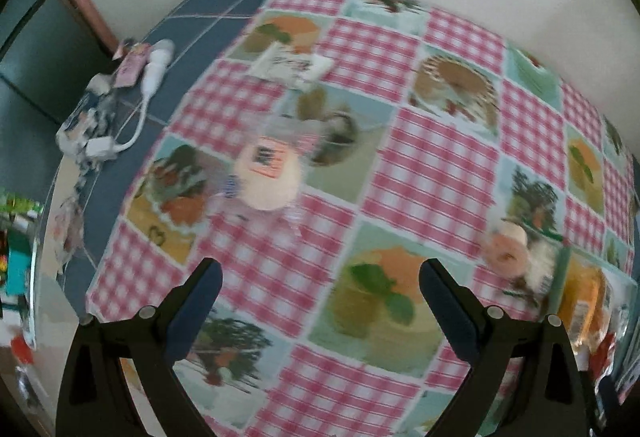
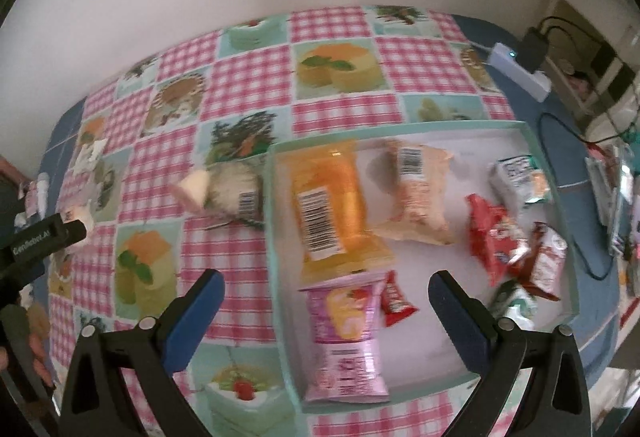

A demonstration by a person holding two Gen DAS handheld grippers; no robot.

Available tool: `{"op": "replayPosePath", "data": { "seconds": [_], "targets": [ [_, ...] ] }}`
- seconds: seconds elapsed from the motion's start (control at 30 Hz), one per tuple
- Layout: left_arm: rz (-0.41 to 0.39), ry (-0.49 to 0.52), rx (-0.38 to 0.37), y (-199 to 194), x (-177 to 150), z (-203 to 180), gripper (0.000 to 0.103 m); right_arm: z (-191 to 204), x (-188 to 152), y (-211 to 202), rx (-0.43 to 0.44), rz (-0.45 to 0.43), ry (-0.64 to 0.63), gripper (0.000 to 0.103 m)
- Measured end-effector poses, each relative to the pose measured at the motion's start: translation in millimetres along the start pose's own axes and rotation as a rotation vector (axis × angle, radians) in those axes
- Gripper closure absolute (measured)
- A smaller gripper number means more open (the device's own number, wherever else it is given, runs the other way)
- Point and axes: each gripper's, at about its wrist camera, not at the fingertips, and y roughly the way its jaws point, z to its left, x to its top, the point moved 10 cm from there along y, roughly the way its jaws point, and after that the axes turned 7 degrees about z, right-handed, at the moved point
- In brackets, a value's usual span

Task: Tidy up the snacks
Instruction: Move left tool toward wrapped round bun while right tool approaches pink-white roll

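Both the left gripper (image 1: 320, 293) and right gripper (image 2: 326, 297) hang spread and empty. Left of the tray (image 2: 554, 177), the wrapped bun (image 1: 267, 177) looks light and squashy (crinkly film): pinch its sealed end gently.

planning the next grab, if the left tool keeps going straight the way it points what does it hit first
Probably the round cream-coloured wrapped snack lying on the checked tablecloth, slightly left of the open left tool. Nothing shows in between, though blur and fisheye make depth uncertain.

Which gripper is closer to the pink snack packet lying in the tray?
Right. The right gripper hovers open directly over the pink snack packet in the tray. The left gripper is far off, above the tablecloth.
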Motion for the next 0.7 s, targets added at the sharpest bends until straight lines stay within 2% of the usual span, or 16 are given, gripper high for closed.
{"op": "replayPosePath", "data": {
  "seconds": [0.33, 0.53, 0.7],
  "targets": [
    [-0.016, -0.101, -0.016, -2, 11, 49, 0.004, 45, 9, 4, 0.15, -0.011, 0.008, 0.0],
    [-0.026, -0.161, -0.052, -5, 19, 73, 0.004, 53, 21, 5, 0.193, -0.028, 0.047, 0.0],
    [-0.017, -0.215, -0.092, 0, 26, 91, 0.004, 68, 29, 3, 0.215, -0.046, 0.028, 0.0]
  ]
}}
